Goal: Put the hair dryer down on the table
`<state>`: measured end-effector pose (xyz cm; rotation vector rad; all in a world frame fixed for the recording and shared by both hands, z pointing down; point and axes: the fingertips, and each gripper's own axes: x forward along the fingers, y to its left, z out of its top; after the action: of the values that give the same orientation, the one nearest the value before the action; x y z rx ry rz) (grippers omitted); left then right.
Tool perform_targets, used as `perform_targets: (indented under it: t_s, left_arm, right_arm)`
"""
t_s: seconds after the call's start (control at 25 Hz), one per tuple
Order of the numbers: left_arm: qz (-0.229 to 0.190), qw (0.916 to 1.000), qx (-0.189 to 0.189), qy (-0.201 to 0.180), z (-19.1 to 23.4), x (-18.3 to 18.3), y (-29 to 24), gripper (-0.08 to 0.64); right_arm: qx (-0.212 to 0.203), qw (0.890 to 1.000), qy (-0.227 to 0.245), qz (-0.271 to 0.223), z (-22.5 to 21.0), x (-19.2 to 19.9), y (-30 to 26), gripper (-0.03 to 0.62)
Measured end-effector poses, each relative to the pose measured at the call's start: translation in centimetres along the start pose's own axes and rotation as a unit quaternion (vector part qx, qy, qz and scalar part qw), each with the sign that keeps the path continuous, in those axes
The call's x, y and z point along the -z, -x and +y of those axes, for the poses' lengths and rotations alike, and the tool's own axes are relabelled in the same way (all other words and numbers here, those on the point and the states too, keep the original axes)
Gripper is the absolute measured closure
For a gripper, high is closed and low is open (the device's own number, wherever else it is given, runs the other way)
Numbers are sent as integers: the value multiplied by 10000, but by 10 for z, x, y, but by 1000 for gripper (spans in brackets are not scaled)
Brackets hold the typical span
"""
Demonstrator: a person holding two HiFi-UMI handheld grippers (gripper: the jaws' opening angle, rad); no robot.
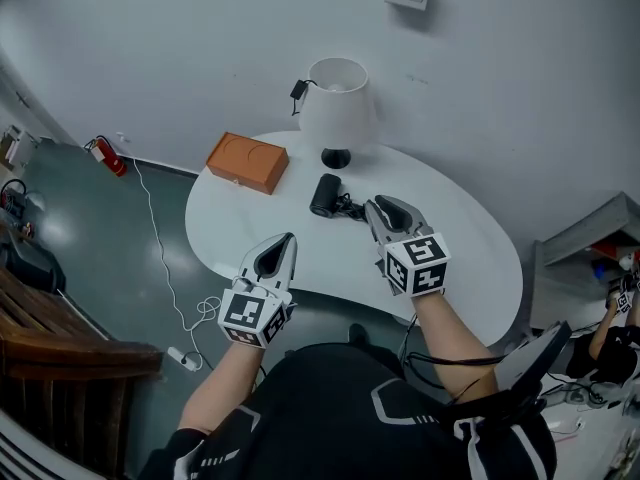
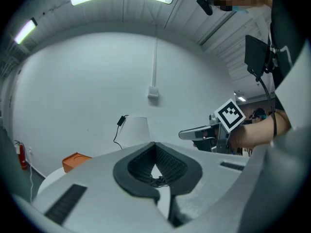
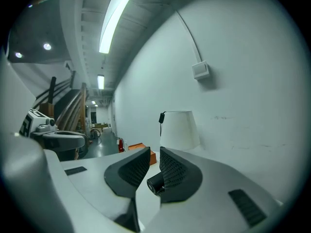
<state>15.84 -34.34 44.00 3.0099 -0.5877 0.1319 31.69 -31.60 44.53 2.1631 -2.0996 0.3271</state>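
The black hair dryer (image 1: 325, 195) lies on its side on the white table (image 1: 470, 258), just in front of the lamp's base, with its cord (image 1: 350, 208) bunched beside it. My right gripper (image 1: 372, 206) hovers close to the dryer's right, apart from it. Its jaws stand a narrow gap apart with nothing between them. In the right gripper view the dryer's barrel (image 3: 155, 183) shows beyond that gap (image 3: 154, 149). My left gripper (image 1: 290, 238) hangs over the table's front edge, empty, its tips together (image 2: 155, 143).
A white table lamp (image 1: 335, 103) stands at the table's back, an orange box (image 1: 247, 161) to its left. On the floor at the left lie a white cable with a power strip (image 1: 185, 356) and a red fire extinguisher (image 1: 108, 156).
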Motion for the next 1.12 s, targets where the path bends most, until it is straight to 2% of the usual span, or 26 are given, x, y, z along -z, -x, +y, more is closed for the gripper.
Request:
perform_targets:
  t_s: [0.16,0.52,1.12]
  left_arm:
    - [-61,10000,25,41,3,-5,5,555]
    - [-217,9993,272,-159,-3,-18,5,555]
    - [-345,9976,586,104,-5,-27,3,555]
  right_arm:
    - [150,9997,-63,-156,7,-10,11,526]
    - [379,9985,33,-382,22,-25,26,560]
    - [517,9976,51,-469,26,-31,28,563]
